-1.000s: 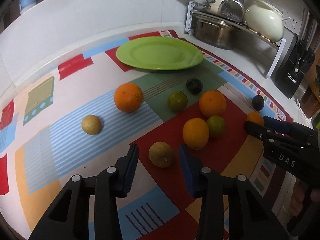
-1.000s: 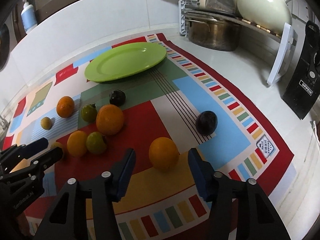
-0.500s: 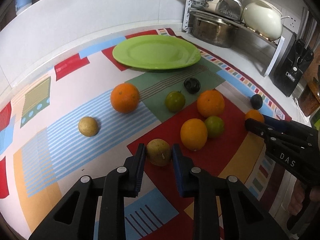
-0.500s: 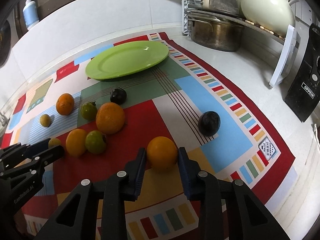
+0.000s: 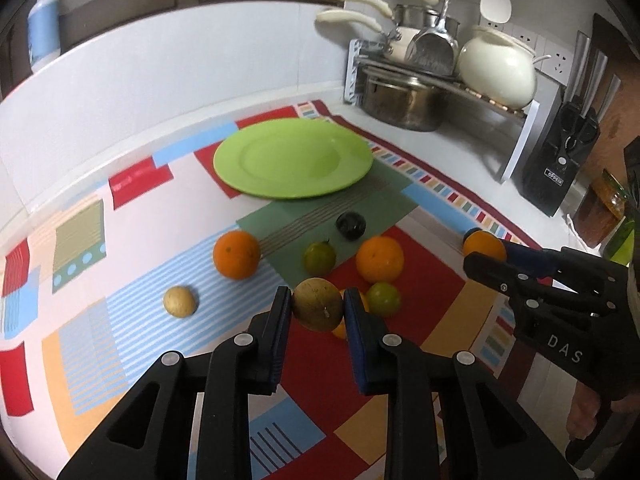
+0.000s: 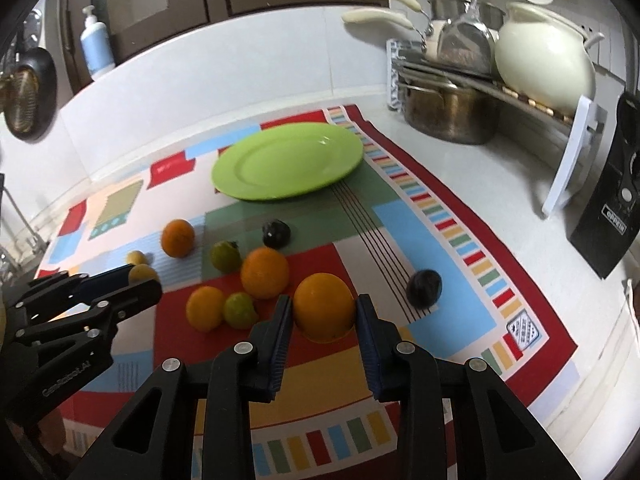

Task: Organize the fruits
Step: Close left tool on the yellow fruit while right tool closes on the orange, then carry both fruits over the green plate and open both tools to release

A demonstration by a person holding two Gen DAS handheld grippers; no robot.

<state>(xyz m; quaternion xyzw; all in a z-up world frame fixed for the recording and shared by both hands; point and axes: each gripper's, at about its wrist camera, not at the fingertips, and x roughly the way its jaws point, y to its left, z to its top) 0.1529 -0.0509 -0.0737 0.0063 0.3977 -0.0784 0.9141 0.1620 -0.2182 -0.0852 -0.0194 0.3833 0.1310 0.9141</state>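
Observation:
My left gripper (image 5: 317,307) is shut on a brownish-yellow round fruit (image 5: 318,309), held above the patterned mat. My right gripper (image 6: 323,309) is shut on an orange (image 6: 323,306), also lifted off the mat; the same gripper (image 5: 486,254) and orange (image 5: 480,242) show at the right of the left wrist view. An empty green plate (image 5: 292,158) lies at the back of the mat, also seen as the plate (image 6: 286,162) in the right wrist view. Still on the mat are two oranges (image 5: 236,254) (image 5: 379,259), green fruits (image 5: 319,258) (image 5: 383,299), a small yellow fruit (image 5: 180,301) and dark plums (image 5: 351,225) (image 6: 424,288).
A dish rack (image 5: 436,80) with a steel pot, pans and a cream pot stands at the back right. A black knife block (image 5: 560,164) is on the right counter. A white backsplash wall (image 5: 160,92) runs behind the mat. A soap bottle (image 6: 96,44) stands at the back left.
Both grippers closed on their fruits, the left on the brownish fruit, the right on the orange. Both then rose, lifting the fruits off the mat.

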